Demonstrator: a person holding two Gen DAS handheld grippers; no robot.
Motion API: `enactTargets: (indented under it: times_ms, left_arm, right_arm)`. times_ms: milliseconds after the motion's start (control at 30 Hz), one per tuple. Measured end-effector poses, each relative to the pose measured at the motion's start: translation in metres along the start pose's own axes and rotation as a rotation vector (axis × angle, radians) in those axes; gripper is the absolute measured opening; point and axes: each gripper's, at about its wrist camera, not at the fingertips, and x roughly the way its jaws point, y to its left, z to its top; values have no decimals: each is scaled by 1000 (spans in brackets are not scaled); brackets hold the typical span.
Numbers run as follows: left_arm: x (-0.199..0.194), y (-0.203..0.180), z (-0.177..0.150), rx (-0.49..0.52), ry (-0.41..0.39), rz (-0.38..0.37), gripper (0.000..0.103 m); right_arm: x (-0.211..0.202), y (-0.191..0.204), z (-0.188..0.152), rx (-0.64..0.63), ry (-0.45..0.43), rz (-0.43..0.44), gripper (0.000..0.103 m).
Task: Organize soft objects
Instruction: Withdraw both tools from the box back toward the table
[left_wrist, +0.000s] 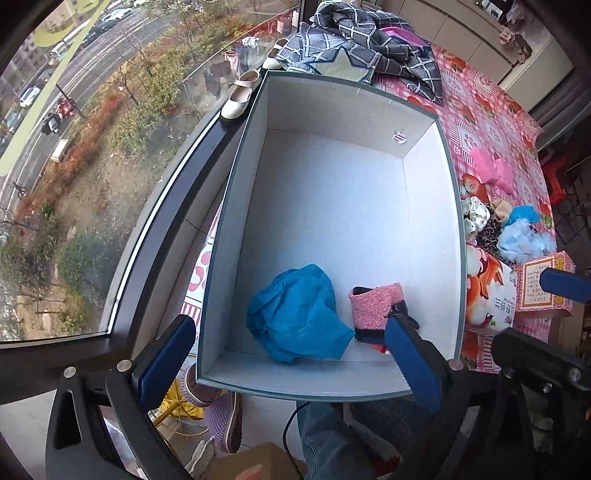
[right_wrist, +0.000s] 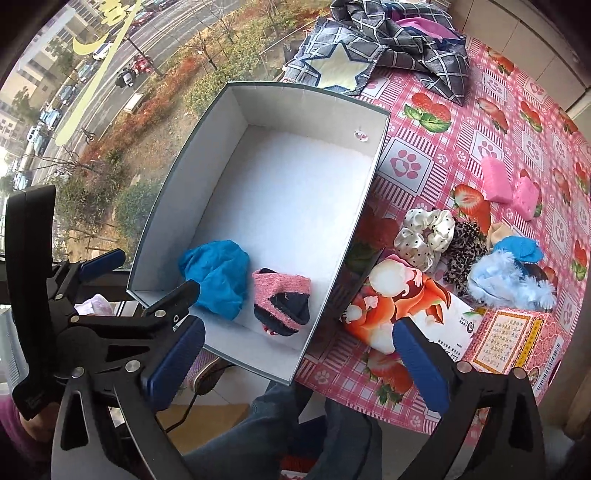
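Note:
A white open box (left_wrist: 343, 110) (right_wrist: 258, 110) stands on the pink table. Inside at its near end lie a blue cloth (left_wrist: 295, 314) (right_wrist: 218, 273) and a pink-and-navy sock (left_wrist: 373, 306) (right_wrist: 280, 299). My left gripper (left_wrist: 291, 362) is open and empty above the box's near edge; it also shows in the right wrist view (right_wrist: 147, 273). My right gripper (right_wrist: 299, 358) is open and empty above the table's near edge. Right of the box lie a white dotted scrunchie (right_wrist: 424, 232), a leopard scrunchie (right_wrist: 463, 254), a light blue fluffy item (right_wrist: 506, 280) and two pink sponges (right_wrist: 496, 181).
A plaid garment (right_wrist: 388, 40) lies behind the box. A printed packet (right_wrist: 399, 299) and a pink booklet (right_wrist: 513, 339) lie by the box's right near corner. A window is at the left with a shoe (left_wrist: 240, 96) on its sill. My legs are below the table edge.

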Motion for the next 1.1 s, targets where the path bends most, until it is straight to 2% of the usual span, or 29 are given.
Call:
enactTargets:
  times_ms: [767,1100]
  left_arm:
    - [-22,-6,6,40,-30,13,102]
    - [-22,-35,24,138,-28,-22,102]
  right_arm:
    - [-21,-9,-5,53,-81,47,103]
    - [-35,-43,-10,161,-115,30,103]
